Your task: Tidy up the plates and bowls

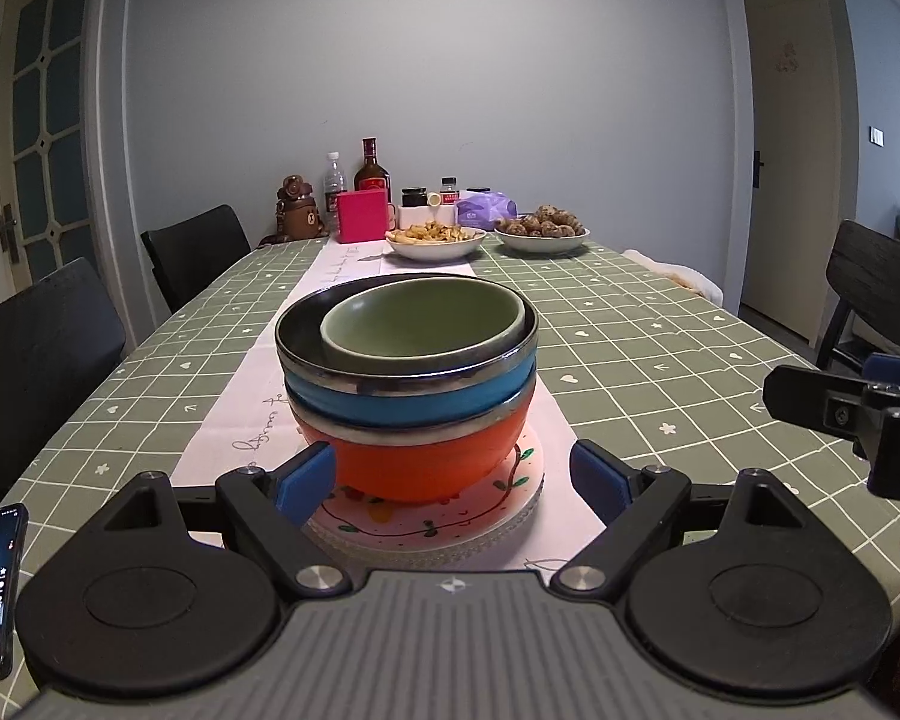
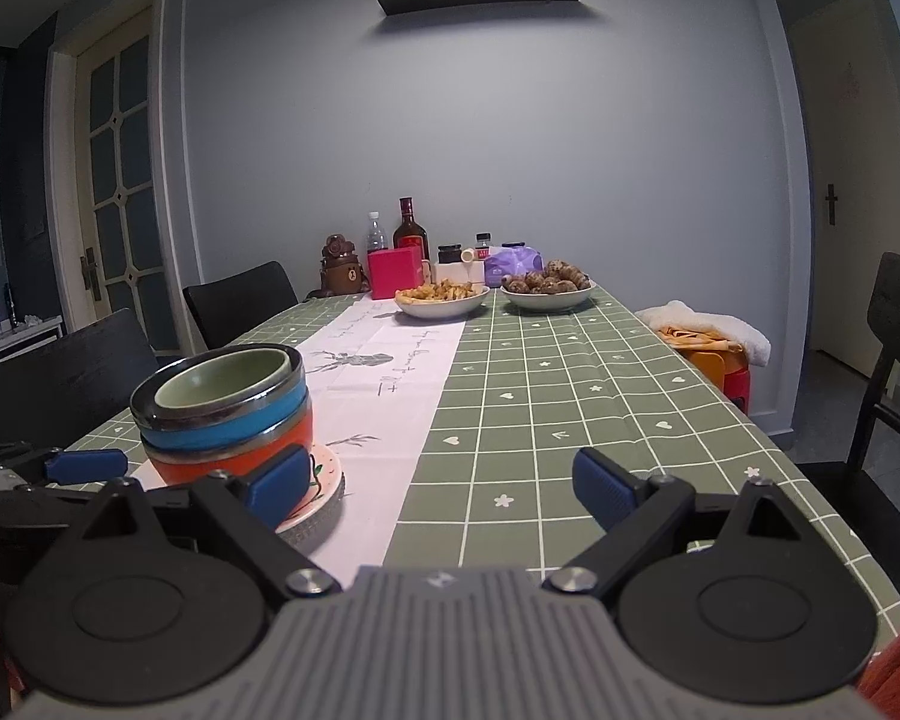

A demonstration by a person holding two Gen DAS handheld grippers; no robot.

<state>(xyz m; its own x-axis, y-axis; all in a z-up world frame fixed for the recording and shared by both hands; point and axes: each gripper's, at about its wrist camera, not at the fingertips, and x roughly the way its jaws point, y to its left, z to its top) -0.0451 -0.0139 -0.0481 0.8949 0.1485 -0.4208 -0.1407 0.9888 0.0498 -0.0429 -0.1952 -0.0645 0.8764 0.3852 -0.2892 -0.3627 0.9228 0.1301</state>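
The bowl stack is seen centre frame on the plate, flanked untouched by the open left gripper; the right gripper gapes empty, so any lift is best gripped low and level.

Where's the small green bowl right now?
The small green ceramic bowl sits on top of the stack, nested in the dark-rimmed blue bowl above the orange bowl, straight ahead in the left wrist view, on the white table runner.
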